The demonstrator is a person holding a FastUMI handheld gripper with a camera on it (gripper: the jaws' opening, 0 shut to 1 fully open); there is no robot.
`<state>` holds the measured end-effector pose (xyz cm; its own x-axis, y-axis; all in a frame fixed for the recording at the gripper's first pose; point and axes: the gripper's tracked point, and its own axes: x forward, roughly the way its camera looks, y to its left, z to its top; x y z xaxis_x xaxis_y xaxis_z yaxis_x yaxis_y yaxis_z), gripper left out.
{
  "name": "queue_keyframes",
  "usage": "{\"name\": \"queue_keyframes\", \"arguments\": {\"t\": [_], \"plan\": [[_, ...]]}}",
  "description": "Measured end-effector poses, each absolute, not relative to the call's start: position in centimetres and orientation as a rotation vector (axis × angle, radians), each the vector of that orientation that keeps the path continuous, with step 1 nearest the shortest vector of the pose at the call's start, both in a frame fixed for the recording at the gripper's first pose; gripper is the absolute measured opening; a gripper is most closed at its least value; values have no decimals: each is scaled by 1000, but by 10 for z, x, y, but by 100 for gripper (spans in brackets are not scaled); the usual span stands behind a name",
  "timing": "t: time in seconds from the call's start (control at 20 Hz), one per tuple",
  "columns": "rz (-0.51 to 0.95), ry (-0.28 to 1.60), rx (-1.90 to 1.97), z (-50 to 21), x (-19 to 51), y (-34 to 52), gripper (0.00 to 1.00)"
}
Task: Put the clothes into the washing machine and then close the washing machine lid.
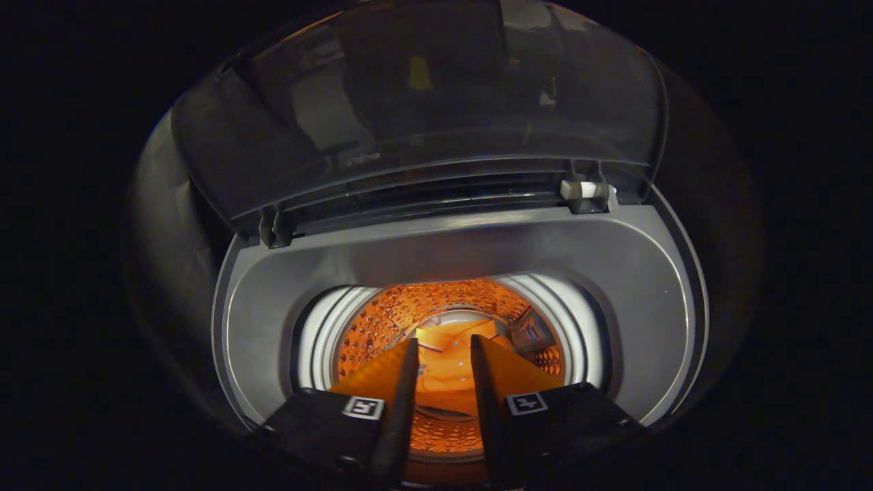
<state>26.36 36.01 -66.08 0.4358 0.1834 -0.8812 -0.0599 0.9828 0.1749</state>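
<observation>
I look down into a top-loading washing machine (pixel 614 273) with its lid (pixel 423 102) raised upright behind the opening. An orange garment (pixel 443 372) lies at the bottom of the perforated drum (pixel 378 320), which reflects its colour. My gripper (pixel 443 339) hangs over the front of the drum mouth, pointing down into it. Its fingers stand apart and open, and the garment shows through the gap, lower down in the drum. Nothing is pressed between the fingers.
The grey top panel rings the round drum mouth (pixel 317 341). Two hinges, a left one (pixel 273 228) and a right one with a white piece (pixel 583 189), carry the dark translucent lid at the back edge. The surroundings are dark.
</observation>
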Motion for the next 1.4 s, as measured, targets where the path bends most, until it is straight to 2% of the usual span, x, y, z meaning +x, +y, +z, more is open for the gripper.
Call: {"name": "queue_keyframes", "arguments": {"t": [0.25,0.35,0.7,1.4], "plan": [[163,1098,90,-649,257,355,95],[169,1079,75,-637,255,353,100],[204,929,79,-550,264,356,99],[214,603,106,-358,348,364,99]]}}
